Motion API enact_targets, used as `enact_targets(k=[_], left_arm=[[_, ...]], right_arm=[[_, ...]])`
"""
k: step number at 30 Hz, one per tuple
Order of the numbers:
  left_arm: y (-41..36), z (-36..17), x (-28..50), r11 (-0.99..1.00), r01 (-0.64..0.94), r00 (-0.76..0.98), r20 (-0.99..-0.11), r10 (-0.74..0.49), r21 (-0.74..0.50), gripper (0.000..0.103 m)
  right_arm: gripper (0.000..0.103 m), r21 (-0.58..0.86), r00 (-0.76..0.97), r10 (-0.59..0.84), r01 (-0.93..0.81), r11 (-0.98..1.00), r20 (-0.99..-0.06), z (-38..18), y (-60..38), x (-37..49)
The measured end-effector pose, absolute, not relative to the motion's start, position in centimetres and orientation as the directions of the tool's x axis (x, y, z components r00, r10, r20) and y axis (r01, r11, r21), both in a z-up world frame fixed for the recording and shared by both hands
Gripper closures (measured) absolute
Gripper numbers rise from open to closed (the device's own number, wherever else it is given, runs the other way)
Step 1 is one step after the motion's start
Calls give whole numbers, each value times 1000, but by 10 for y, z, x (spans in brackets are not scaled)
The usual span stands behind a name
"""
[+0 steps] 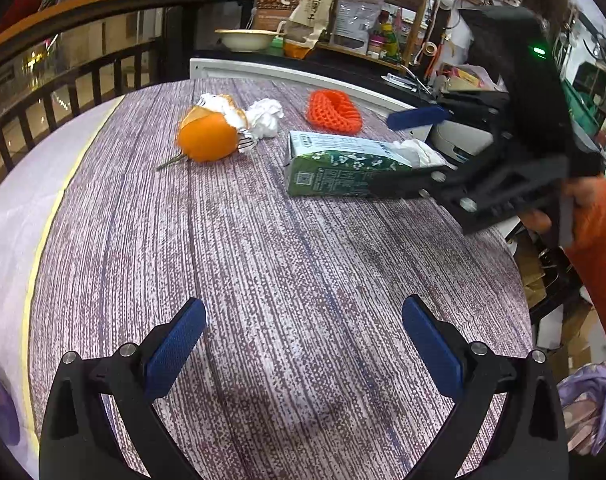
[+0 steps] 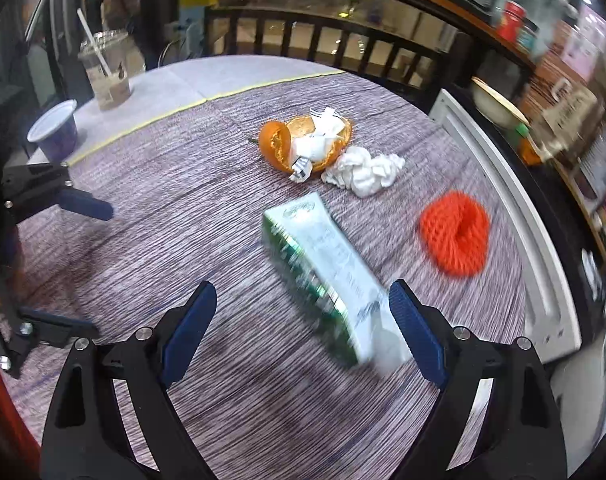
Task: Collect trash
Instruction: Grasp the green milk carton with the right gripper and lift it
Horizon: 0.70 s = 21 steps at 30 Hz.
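Observation:
A green and white carton point(image 1: 343, 168) point(image 2: 323, 260) lies on its side on the round table point(image 1: 263, 260), with white tissue point(image 1: 417, 152) stuffed in its open end. Behind it lie an orange peel point(image 1: 207, 136) point(image 2: 303, 144) holding paper scraps, a crumpled tissue point(image 1: 265, 116) point(image 2: 363, 172) and an orange foam net point(image 1: 335, 112) point(image 2: 455, 232). My right gripper point(image 2: 303, 292) point(image 1: 383, 156) is open, and the carton's near end sits between its fingers without being pressed. My left gripper point(image 1: 303, 312) point(image 2: 101, 272) hangs open over bare table, holding nothing.
A plastic cup with a straw point(image 2: 107, 72) and a purple cup point(image 2: 55, 128) stand on the pale far part of the table. A white board point(image 2: 515, 216) borders the table beside crowded shelves. A purple bag point(image 1: 591, 400) hangs below the table edge. A railing runs behind.

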<state>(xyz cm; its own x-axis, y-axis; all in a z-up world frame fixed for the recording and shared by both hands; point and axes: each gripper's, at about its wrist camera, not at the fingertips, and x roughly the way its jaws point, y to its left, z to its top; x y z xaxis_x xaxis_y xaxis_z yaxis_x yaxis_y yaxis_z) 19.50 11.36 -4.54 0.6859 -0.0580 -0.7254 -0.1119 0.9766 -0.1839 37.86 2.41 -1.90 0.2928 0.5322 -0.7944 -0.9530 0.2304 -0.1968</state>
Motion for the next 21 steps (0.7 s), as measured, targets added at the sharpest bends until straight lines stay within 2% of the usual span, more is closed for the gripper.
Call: enact_targets(k=[4, 6, 10, 12, 16, 18, 21], left_arm=[[119, -46, 193, 974, -120, 686, -725, -60, -194, 6], [123, -46, 193, 971, -123, 688, -722, -67, -207, 6], [127, -45, 195, 971, -122, 690, -721, -67, -207, 6], [128, -46, 197, 970, -121, 689, -721, -71, -211, 6], [129, -47, 200, 968, -119, 689, -720, -81, -223, 6], [128, -46, 201, 968, -117, 689, -720, -82, -222, 6], [126, -46, 203, 968, -123, 691, -719, -75, -219, 6]], right_arm=[[18, -219, 253, 473, -967, 127, -844, -27, 50, 400], [28, -204, 220, 449, -975, 83, -866, -34, 61, 407], [31, -220, 204, 385, -975, 2, -900, -51, 74, 412], [39, -235, 212, 369, -972, -18, -905, -59, 75, 412], [44, -216, 197, 393, -976, -3, -898, -59, 70, 414], [51, -202, 190, 399, -979, 12, -897, -58, 64, 414], [52, -195, 194, 418, -980, 40, -888, -57, 57, 408]])
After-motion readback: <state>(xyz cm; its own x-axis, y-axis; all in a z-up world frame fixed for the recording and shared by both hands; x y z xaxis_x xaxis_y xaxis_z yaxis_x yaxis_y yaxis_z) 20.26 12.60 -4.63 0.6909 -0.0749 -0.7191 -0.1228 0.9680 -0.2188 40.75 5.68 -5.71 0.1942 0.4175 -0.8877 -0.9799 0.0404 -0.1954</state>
